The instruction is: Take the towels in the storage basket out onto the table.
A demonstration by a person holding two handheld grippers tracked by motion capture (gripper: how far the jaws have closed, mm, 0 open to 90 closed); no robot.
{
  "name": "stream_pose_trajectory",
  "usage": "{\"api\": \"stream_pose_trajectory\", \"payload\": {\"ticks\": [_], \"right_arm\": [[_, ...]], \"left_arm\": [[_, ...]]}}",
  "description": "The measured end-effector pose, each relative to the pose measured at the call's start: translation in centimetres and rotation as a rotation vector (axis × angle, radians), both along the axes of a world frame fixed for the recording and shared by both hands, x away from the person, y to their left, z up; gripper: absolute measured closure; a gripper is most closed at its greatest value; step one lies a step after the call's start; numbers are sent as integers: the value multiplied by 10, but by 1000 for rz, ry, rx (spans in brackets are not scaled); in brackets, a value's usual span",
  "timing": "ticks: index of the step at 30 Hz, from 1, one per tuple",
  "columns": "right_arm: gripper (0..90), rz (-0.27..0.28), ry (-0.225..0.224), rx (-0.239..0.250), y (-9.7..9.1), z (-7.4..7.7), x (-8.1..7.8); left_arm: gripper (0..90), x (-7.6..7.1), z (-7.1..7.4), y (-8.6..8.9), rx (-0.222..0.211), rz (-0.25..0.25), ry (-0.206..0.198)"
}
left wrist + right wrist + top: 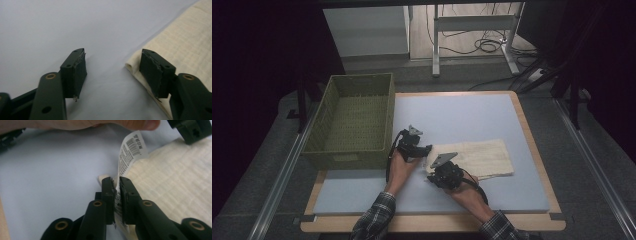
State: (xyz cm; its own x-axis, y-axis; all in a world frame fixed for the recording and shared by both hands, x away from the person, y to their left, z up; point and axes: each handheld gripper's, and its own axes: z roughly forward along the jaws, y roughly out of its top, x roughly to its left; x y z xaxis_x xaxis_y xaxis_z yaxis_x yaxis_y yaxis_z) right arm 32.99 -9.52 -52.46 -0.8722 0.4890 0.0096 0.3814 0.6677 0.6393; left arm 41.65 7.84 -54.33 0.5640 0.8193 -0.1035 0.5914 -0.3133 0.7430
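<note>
Pale blue mat [462,115] covers a wooden table, a green woven basket [354,120] at its left edge; a cream towel [482,156] lies on the mat toward the right; the right gripper [116,185] pinches the towel's white care label [131,151]; the left gripper [112,65] stands open astride the towel's corner.

A wooden desk [539,165] topped with a pale blue-grey mat [462,117] stands on a dark grey carpeted floor [592,150]. Metal rails [277,185] run along both sides of it. Beyond the far edge stand a white cabinet [367,30] and a grey metal frame [474,22], with black cables [484,46] lying on a lighter floor. The surroundings are dark.
</note>
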Motion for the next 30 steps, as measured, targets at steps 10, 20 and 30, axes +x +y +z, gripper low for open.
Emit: {"api": "stream_pose_trajectory", "payload": {"ticks": [10, 20, 30], "right_arm": [[843, 9, 94, 80, -10, -1, 8], [841, 36, 101, 124, -3, 5, 6], [841, -18, 59, 181, -38, 25, 3]], "left_arm": [[890, -1, 1, 0, -106, -63, 61], [898, -18, 12, 2, -48, 9, -32], [894, -14, 29, -20, -66, -35, -88]]}}
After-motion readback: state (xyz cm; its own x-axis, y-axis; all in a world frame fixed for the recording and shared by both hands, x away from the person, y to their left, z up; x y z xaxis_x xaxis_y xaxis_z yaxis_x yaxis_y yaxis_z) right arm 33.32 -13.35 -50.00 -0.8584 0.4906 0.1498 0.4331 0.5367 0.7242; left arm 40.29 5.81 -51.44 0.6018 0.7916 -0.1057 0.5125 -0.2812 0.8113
